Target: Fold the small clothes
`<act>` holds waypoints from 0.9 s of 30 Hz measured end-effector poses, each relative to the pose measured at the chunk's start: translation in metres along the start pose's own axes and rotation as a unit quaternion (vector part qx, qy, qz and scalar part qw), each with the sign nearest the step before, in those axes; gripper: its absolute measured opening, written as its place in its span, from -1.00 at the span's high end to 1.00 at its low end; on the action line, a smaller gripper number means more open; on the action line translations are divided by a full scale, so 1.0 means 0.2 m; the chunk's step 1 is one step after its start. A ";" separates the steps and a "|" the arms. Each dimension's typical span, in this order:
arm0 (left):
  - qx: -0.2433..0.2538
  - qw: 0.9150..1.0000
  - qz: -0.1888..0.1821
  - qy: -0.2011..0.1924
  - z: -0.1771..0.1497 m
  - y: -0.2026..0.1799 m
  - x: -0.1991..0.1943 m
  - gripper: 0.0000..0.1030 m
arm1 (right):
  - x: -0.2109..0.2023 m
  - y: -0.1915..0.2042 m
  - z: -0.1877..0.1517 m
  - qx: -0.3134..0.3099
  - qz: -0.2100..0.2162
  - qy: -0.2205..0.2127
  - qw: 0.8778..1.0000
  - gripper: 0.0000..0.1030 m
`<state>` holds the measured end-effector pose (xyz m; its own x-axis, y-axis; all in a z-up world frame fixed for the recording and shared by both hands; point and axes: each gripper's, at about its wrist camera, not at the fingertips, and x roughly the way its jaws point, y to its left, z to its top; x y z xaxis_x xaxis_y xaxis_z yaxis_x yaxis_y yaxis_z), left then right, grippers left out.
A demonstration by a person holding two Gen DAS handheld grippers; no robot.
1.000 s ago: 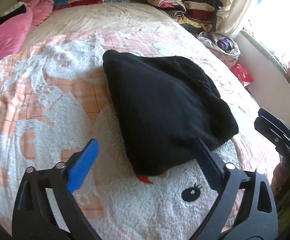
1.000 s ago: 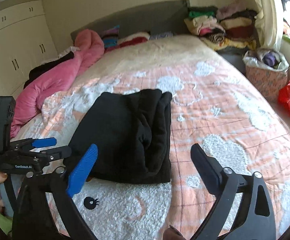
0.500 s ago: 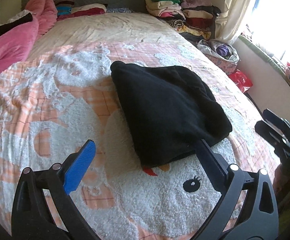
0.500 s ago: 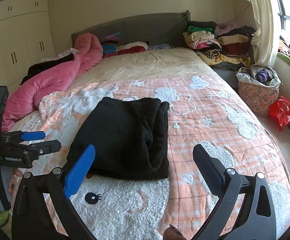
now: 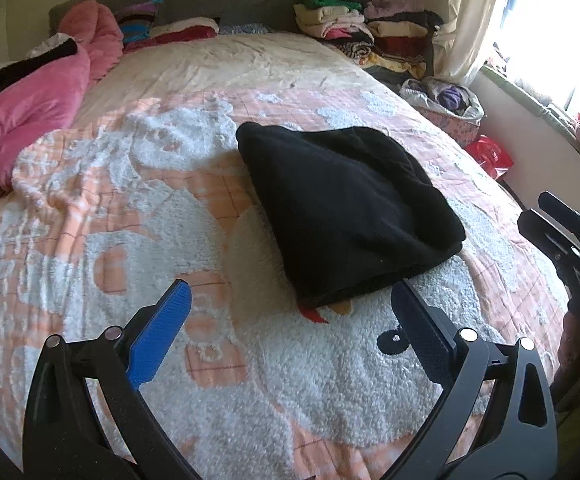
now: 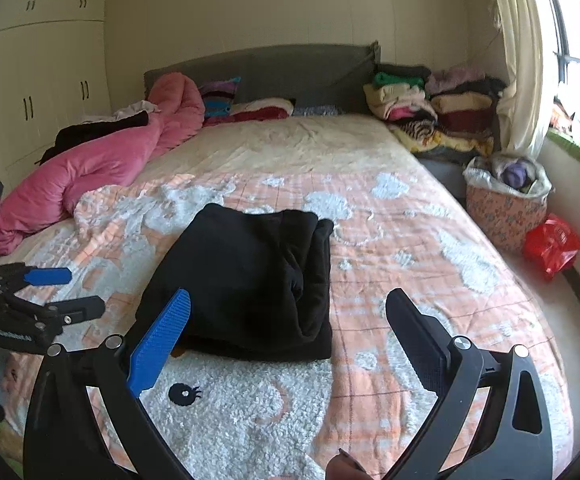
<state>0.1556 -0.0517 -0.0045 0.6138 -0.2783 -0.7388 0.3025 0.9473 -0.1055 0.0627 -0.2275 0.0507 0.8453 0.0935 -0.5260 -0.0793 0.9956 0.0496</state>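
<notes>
Both grippers off the cloth, fold looks done.

Left gripper (image 5: 288, 300) and right gripper (image 6: 288, 308) hang with jaws spread wide, empty, probably clear of a finished fold. Folded black fleece garment (image 6: 250, 280) lies flat just beyond both jaws, untouched, on the peach-and-white fluffy cartoon bedspread (image 6: 410, 240). Far off: rumpled pink quilt (image 6: 90, 168), stacked folded clothes (image 6: 430, 104).

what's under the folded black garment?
The black garment lies on the peach-and-white fleece blanket. A red and orange bit of the blanket's cartoon print peeks out at its near edge; the rest beneath is covered. Both grippers are open, clear of it.
</notes>
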 end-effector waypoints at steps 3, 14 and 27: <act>0.000 1.000 0.003 -0.016 -0.03 0.01 -0.06 -0.82 | -0.06 0.04 -0.02 -0.014 -0.008 -0.019 1.000 -0.90; -0.002 0.999 0.006 -0.041 -0.15 0.05 -0.21 -0.82 | -0.23 0.19 -0.10 -0.039 -0.023 -0.057 0.997 -0.92; -0.018 0.999 0.011 -0.046 -0.27 0.14 -0.25 -0.82 | -0.25 0.27 -0.24 -0.036 -0.025 -0.045 0.998 -0.92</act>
<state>0.0943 -0.0023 -0.0069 0.6853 -0.2700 -0.6763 0.2639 0.9577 -0.1149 -0.0094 -0.1780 0.0387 0.8925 0.0470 -0.4485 -0.0715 0.9967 -0.0378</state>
